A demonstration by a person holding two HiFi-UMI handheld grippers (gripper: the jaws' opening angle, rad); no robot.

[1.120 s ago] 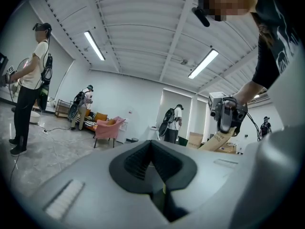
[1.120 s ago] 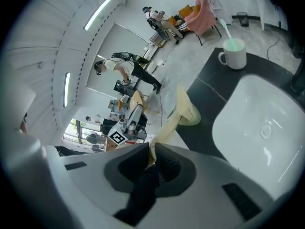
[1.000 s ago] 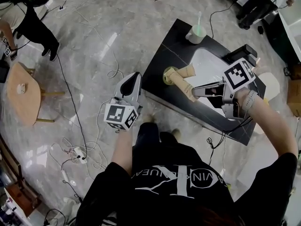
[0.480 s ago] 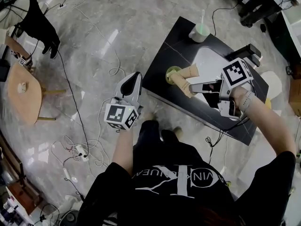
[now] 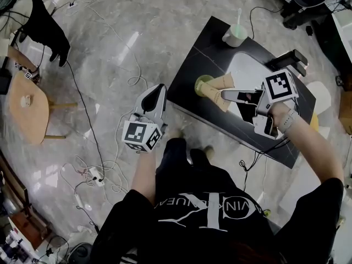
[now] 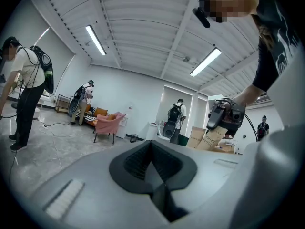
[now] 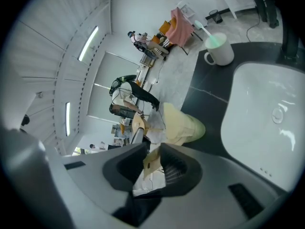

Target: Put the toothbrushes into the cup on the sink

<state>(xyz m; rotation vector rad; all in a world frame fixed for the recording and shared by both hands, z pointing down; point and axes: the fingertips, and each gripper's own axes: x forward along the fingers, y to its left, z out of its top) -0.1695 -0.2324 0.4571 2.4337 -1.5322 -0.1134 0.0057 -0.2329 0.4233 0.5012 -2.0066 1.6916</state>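
Cardboard toothbrush pack [image 5: 213, 95] hangs over the bench's [image 5: 192, 65] near left edge, pinched by the right gripper's [image 5: 225, 95] fingers, which have just been easing apart. White cup [image 5: 235, 36] stands at the far corner. Left gripper's [image 5: 158, 89] fingers are pressed together, empty.

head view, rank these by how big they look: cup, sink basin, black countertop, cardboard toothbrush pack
1. black countertop
2. sink basin
3. cardboard toothbrush pack and cup: they look about alike, and the pack is held nearer the camera, so not ranked
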